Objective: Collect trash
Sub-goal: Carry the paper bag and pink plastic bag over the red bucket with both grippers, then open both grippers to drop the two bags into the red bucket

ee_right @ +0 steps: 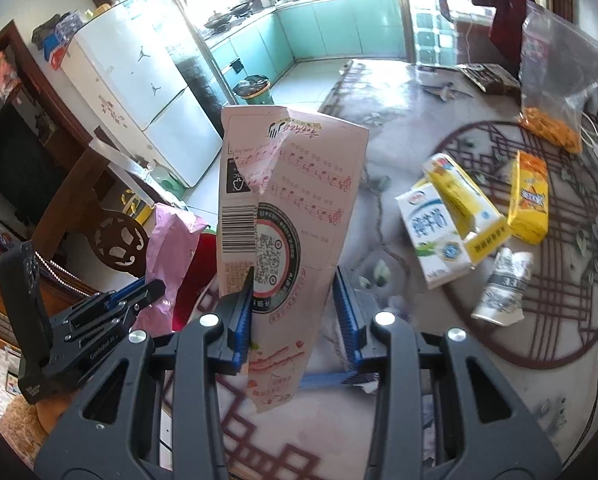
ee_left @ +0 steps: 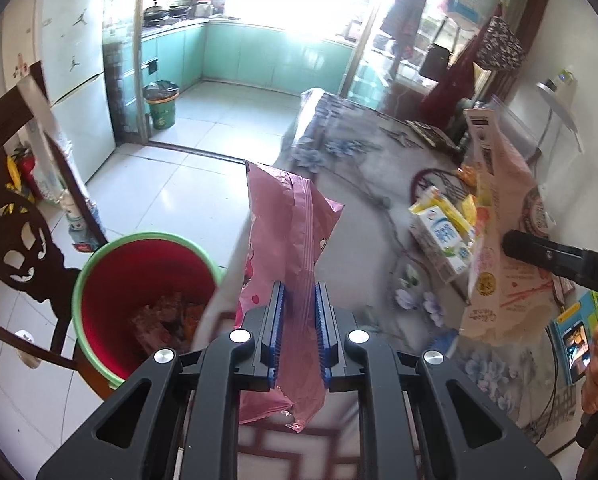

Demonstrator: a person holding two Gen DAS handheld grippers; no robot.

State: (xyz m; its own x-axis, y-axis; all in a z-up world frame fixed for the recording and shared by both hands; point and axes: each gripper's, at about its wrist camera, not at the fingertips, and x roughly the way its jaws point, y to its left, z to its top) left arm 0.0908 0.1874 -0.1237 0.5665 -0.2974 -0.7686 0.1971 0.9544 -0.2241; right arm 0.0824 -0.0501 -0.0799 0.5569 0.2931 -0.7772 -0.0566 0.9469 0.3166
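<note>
Pink film, thin and crinkled, is what the left gripper point(ee_left: 299, 332) has hold of: a pink zip bag point(ee_left: 289, 236) stands up between its blue pads, and the jaws are nearly together, pinching it low down near its bottom edge. Most of the bag rises beyond the fingertips and a short crumpled tail hangs below them. It looks nearly weightless and limp, likely to flop and to cling to the ribbed pads on release, so a firm pinch on a doubled fold seems the sound hold.

The right gripper point(ee_right: 295, 316) has its jaws partly apart, clamped on a pink paper bag point(ee_right: 287, 200) printed with music notes and a barcode. The left pad presses its edge; the right pad's contact is hidden behind the sheet. The paper bag looks stiffer than film, yet it is torn at the top and creased, so it would probably buckle instead of resisting. It stands tall ahead of the fingertips.

Below and to the left of the left jaws sits a red bin point(ee_left: 139, 300) with a green rim, wrappers already inside. Milk cartons point(ee_right: 455, 224) and a crushed paper cup point(ee_right: 501, 288) lie on the table point(ee_right: 399, 128) to the right of the right jaws, light and easily dented.
</note>
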